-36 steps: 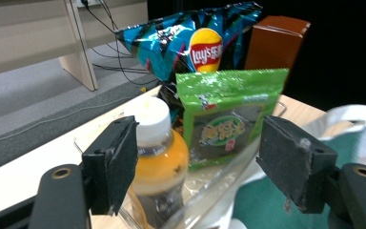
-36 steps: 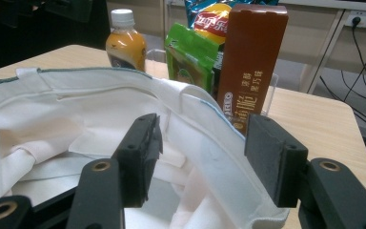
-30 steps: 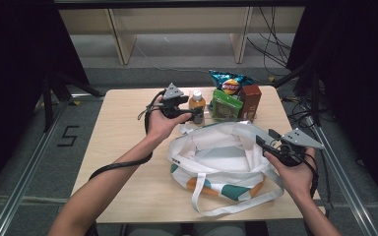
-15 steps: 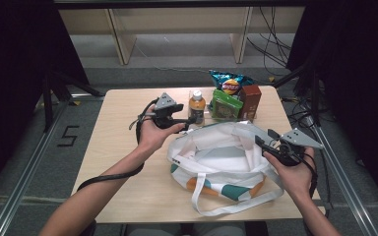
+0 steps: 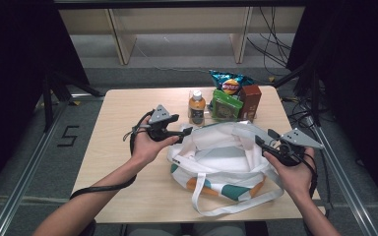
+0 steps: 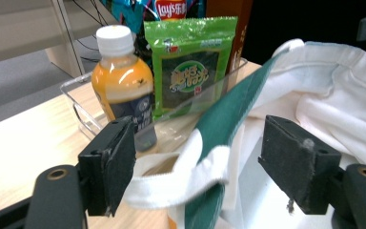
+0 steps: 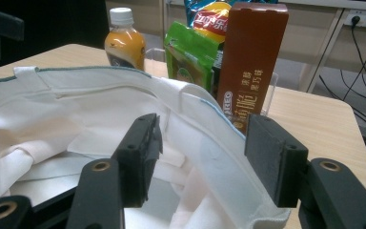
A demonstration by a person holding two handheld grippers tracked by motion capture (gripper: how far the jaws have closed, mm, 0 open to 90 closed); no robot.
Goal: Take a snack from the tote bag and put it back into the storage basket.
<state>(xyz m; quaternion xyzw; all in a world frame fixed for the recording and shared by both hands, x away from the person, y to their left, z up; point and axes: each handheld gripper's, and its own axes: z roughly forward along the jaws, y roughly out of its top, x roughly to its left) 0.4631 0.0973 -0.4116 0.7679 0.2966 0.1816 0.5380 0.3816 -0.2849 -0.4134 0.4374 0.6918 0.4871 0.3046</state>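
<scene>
A: On the worktop (image 5: 128,147), the white tote bag (image 5: 226,162) lies slumped in the middle, its mouth facing up, with a clear tray (image 6: 83,114) of snacks just behind it. Where do the claws stand?

B: The left claw (image 5: 184,132) is at the bag's near-left rim, jaws wide, the green-edged hem (image 6: 228,124) loose between them and not pinched. The right claw (image 5: 262,138) sits at the right rim, jaws also wide, with the white hem (image 7: 205,143) running between the pads, untouched as far as I can tell.

A: So the job looks like opening the bag for the juice bottle (image 5: 196,106), green packet (image 5: 225,104), brown box (image 5: 250,100) and chip bag (image 5: 230,83)?

B: I'd judge so. To do it well, close each claw on one layer of hem only, at opposite sides, then lift and spread evenly. Catching both layers would hold the mouth shut.
</scene>
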